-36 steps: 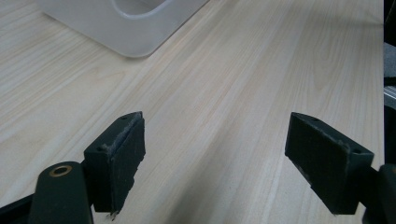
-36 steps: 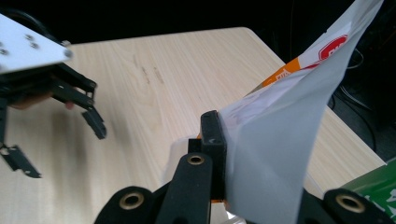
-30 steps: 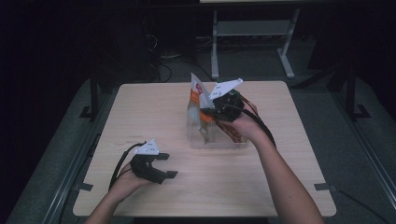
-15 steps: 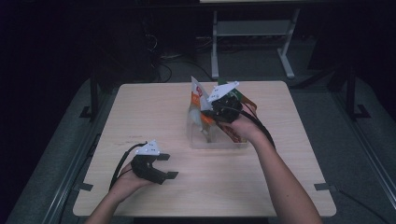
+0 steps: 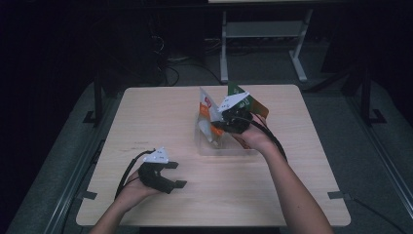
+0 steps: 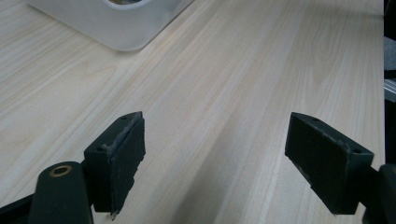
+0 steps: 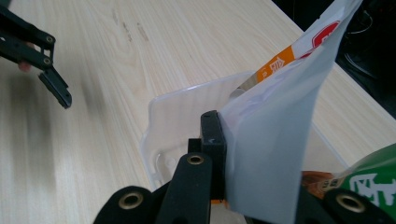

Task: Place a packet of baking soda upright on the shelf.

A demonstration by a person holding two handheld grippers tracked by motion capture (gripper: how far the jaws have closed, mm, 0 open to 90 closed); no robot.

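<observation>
White pouch with orange and red print: standing upright over the clear plastic tub near the middle of the table, slightly right of centre, being clamped by the right gripper. Starting nearest, at the near left of the table: left hand gripping the left gripper, holding it low over the bare wood, well apart from the tub, with its black cable curling off to the left. Keeping those jaws spread wide and released, with nothing but wood grain lying between the two black pads in the left gripper view, and one rounded corner of the tub peeking in farther off. Moving farther in and to the right: right forearm stretching up from the near edge, right hand wrapping around its gripper just above the tub's right half. Pinching the pouch's flat white side between tightly closed jaws, one black pad pressing against the near face of the film in the right gripper view, the other hiding behind it. Hanging with its lower end inside the tub's opening; touching the tub floor or not, cannot tell. Leaning just behind the gripper, at the tub's far right: a green packet with an orange patch. Standing beyond the table's far edge, on the dark floor: a pale metal stand.
</observation>
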